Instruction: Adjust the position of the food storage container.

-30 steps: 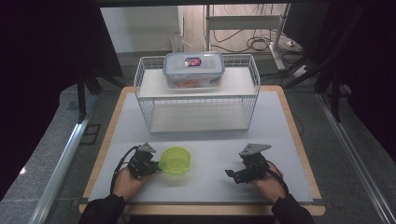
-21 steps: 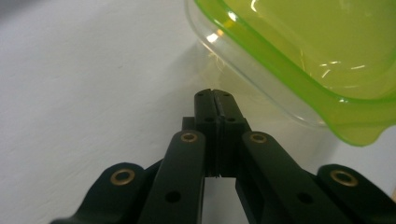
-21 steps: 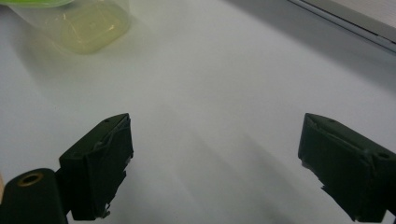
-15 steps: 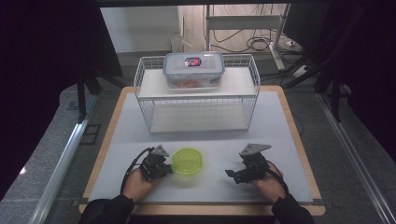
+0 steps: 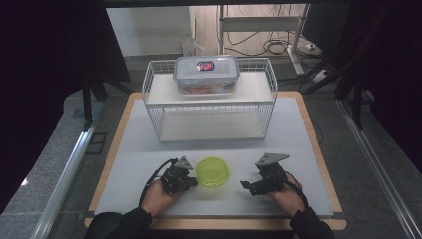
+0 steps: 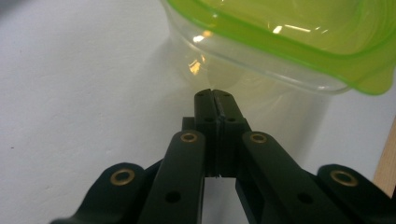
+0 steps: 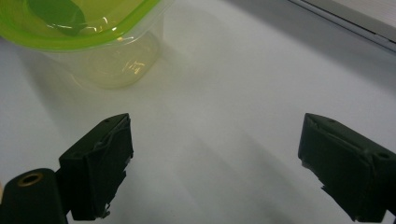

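At the near edge of the desk (image 5: pixel 149 149), we have our left tongs (image 5: pixel 191 182) with the jaws pressed fully together, nothing between them; in the left gripper view the closed tips (image 6: pixel 215 100) sit low against the clear wall of the green-lidded tub (image 6: pixel 280 46), touching it or just shy of it, we cannot tell which. It looks like a nudge rather than a grasp. Our right tongs (image 5: pixel 251 185) are spread wide, holding nothing, and hang near the tub's other side with bare desk between; in the right gripper view the tub (image 7: pixel 98 42) stands up and to the left of the open jaws, apart from them.

Moving outward: the tub (image 5: pixel 213 171) stands upright, lid on, near the middle of the desk's near edge, between our two tongs. Farther back, toward the far edge, stands a white wire rack (image 5: pixel 209 104), and on its top shelf rests a lidded clear container (image 5: pixel 206 74) with something reddish inside. The rack's lower shelf looks free.

As for progress, we judge this an early stage: the tub is on the desk, neither tongs has hold of it, and if it is bound for the rack, the grasp, the lift and the placing all remain to be done.
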Available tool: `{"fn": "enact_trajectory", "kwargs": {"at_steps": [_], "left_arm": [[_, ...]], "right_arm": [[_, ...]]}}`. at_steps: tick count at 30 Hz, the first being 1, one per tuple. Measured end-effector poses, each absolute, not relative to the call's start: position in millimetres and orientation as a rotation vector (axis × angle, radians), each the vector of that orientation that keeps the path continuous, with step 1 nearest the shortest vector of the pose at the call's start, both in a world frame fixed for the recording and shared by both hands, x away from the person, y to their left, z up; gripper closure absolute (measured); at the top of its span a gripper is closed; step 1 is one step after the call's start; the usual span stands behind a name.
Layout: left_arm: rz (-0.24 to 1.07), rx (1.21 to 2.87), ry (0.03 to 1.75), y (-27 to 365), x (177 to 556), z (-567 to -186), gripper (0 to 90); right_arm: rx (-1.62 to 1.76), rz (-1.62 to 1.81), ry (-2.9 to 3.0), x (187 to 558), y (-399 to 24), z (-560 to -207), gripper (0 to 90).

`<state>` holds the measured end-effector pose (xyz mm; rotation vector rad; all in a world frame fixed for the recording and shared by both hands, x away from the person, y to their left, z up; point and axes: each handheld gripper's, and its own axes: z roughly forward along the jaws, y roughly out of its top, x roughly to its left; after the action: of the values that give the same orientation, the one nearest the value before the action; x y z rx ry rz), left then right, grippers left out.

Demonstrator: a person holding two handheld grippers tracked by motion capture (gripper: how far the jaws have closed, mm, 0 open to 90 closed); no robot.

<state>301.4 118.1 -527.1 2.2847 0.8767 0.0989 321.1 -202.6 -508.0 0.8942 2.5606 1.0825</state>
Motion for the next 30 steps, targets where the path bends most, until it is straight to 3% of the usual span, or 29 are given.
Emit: {"fn": "enact_trajectory", "kwargs": {"at_steps": [9,13,17,18,20,30], "left_arm": [[0.216,2.239,0.906,139,293,-518,71.8],[0.279,2.213,0.893,148,286,-513,59.7],[0.328,2.171,0.871,156,279,-508,39.3],[0.337,2.164,0.865,158,278,-508,39.3],[0.343,2.148,0.866,163,274,-507,28.9],[0.382,2.101,0.861,189,254,-508,8.1]], "right_arm": [[0.921,1.104,2.547,323,-205,-507,10.0],[0.942,1.133,2.545,322,-206,-506,9.4],[0.939,1.148,2.539,322,-205,-506,7.4],[0.939,1.148,2.539,322,-205,-506,7.4],[0.942,1.148,2.532,321,-205,-505,7.4],[0.943,1.146,2.532,321,-205,-505,6.9]]}}
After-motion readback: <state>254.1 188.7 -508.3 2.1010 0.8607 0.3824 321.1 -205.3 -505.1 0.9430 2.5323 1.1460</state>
